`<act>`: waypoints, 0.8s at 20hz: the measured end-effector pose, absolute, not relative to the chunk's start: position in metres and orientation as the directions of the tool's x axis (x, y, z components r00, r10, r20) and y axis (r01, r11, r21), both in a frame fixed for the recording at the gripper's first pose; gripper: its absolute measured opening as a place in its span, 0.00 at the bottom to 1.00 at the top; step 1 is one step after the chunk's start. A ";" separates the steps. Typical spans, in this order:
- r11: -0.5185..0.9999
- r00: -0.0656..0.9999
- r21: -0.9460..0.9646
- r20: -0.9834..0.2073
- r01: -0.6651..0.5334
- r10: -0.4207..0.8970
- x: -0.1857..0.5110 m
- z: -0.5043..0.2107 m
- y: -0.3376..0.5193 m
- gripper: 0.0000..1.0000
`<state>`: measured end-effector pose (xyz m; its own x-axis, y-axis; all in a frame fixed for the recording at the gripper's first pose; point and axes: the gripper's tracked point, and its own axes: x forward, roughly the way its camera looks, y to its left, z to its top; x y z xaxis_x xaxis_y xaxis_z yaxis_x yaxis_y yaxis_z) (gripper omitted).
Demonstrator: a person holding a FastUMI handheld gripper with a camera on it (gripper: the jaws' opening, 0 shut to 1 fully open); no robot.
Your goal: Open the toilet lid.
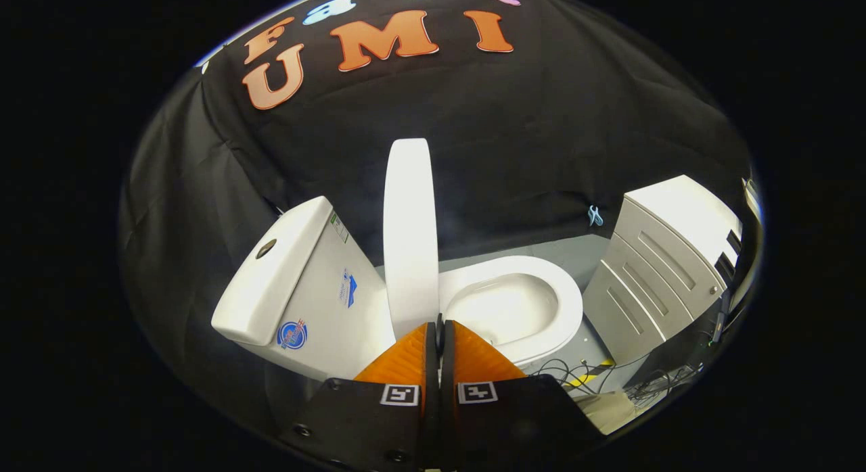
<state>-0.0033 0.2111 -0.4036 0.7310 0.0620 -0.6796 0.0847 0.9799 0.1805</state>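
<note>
Here, final step of lid opening: toilet lid (410, 235) raised upright beside the cistern (291, 289), bowl (507, 310) exposed, gripper (440, 333) fingers pressed together on nothing just below the lid's edge; next, likely withdrawal only.

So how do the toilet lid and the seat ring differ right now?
The toilet lid stands raised on edge, just ahead of the shut gripper; the seat ring lies flat over the bowl. The lid is a solid panel, while the ring is open in the middle. The lid sits next to the tank; the ring stretches away toward the cabinet. Both are glossy white.
</note>
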 end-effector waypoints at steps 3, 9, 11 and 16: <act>0.983 0.733 0.168 -0.677 0.077 0.059 -0.004 -0.401 0.221 0.07; 0.990 0.741 0.134 -0.669 0.043 0.058 -0.003 -0.398 0.243 0.07; 0.992 0.743 0.125 -0.666 0.029 0.062 -0.003 -0.397 0.250 0.07; 0.995 0.748 0.104 -0.660 0.000 0.069 -0.006 -0.395 0.266 0.07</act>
